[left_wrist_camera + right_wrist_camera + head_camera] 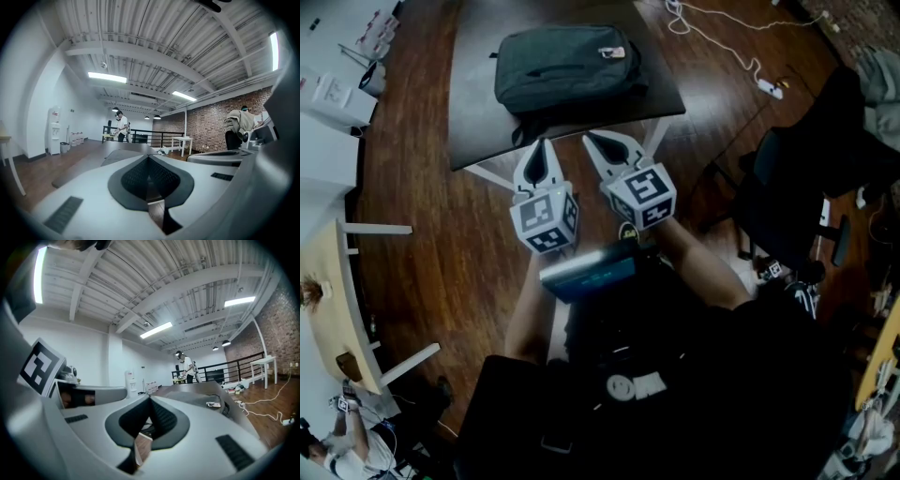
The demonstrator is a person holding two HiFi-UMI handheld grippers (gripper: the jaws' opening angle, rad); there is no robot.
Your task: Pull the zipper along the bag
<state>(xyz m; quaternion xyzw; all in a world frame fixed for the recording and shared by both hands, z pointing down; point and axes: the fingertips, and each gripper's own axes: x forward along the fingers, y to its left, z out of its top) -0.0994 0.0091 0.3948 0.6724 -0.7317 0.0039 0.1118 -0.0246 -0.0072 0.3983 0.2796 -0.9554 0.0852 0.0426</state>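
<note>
No legible text anywhere; tag (614, 52) on bag (562, 70) too small to read.

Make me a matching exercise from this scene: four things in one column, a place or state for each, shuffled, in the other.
1. backpack
2. left claw
3. office chair
4. power strip

A. white, at the end of a cable
B. lying on the dark table
C. shut, holding nothing
D. black, standing right of the table

Pairs: 1-B, 2-C, 3-D, 4-A

Bag (567, 67) on table (478, 98); chair (792, 183) to rt.
</note>
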